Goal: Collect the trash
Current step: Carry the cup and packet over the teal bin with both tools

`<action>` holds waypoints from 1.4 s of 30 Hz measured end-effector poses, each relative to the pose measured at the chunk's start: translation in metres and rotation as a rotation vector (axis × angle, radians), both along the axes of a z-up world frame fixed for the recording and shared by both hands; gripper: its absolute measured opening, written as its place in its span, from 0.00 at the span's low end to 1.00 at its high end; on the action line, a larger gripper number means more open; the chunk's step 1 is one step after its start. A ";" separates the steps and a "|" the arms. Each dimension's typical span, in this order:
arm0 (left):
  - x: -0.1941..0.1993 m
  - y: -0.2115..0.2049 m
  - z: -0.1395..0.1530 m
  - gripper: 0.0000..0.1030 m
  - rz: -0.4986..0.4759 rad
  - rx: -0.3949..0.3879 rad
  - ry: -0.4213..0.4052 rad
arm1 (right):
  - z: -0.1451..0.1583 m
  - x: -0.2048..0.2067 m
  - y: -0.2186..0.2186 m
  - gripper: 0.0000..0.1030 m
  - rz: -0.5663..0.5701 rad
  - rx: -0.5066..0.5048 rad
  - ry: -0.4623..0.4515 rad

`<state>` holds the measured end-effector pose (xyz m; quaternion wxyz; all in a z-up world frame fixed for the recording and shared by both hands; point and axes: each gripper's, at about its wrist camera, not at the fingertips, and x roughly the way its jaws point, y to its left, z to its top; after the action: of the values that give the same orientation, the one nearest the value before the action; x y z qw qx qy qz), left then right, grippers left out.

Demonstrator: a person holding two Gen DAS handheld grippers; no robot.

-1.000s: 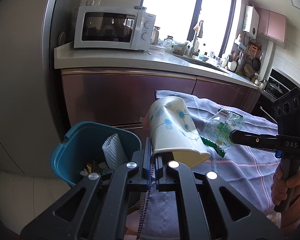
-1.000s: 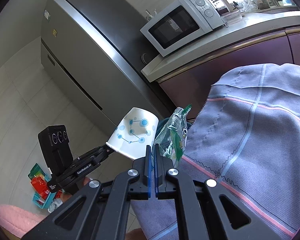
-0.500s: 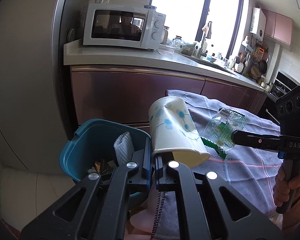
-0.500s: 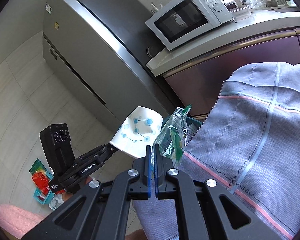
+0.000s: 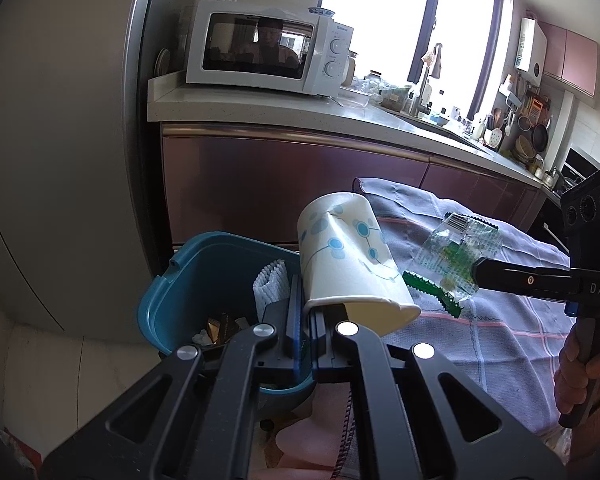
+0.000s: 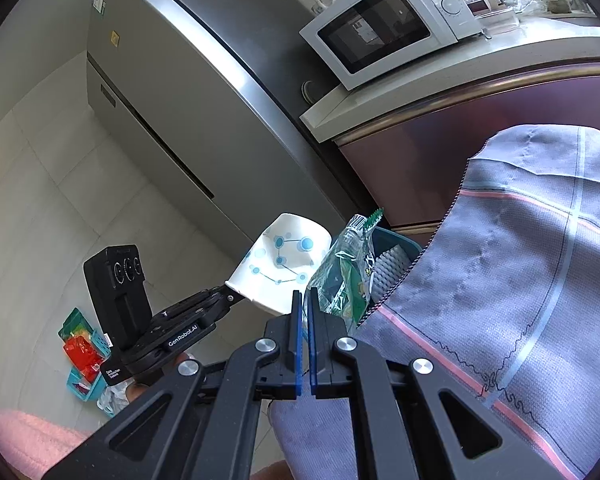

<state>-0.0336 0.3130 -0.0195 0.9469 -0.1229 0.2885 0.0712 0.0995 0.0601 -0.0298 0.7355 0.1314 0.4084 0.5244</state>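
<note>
both grippers are coming closer to the teal trash bin [image 5: 188,280], which is looking bigger and nearer than a moment ago. the left gripper [image 5: 306,312] is pinching the rim of a dented paper cup [image 5: 344,256] with blue dots, and the cup is hanging over the near edge of the bin, mouth toward the camera. the right gripper [image 6: 305,312] is squeezing a crinkly clear and green wrapper [image 6: 346,272] just beside the cup, over the edge of the bench under the gray checked cloth [image 6: 520,280]. some trash and a white ridged thing [image 5: 272,284] are already sitting inside the bin.

the job is looking close to done for these two bits; they need to be over the hole before letting go. the cup is only partly over the bin, so if it is dropped now it could bump the rim and roll onto the floor. the wrapper is light and could float sideways onto the cloth. the two grippers are close together and could bump.
</note>
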 end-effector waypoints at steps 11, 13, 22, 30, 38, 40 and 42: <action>-0.003 0.005 -0.005 0.03 0.022 0.011 0.016 | -0.001 0.000 0.012 0.02 0.024 -0.008 0.005; -0.003 0.006 -0.007 0.03 0.023 0.010 0.018 | -0.001 0.001 0.015 0.02 0.025 -0.011 0.005; -0.003 0.007 -0.008 0.03 0.040 0.007 0.028 | 0.000 -0.001 0.024 0.02 0.035 -0.019 0.004; -0.002 0.007 -0.011 0.03 0.050 0.003 0.038 | 0.001 -0.003 0.034 0.02 0.049 -0.030 0.000; -0.001 0.008 -0.012 0.03 0.060 -0.003 0.044 | 0.000 -0.003 0.040 0.02 0.052 -0.042 0.001; -0.002 0.008 -0.014 0.03 0.063 -0.004 0.045 | 0.000 -0.003 0.042 0.02 0.053 -0.044 0.003; -0.002 0.008 -0.015 0.03 0.066 -0.006 0.047 | 0.000 -0.003 0.043 0.02 0.053 -0.047 0.004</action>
<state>-0.0355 0.3215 -0.0340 0.9367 -0.1333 0.3065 0.1043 0.0969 0.1034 -0.0302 0.7233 0.1043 0.4255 0.5337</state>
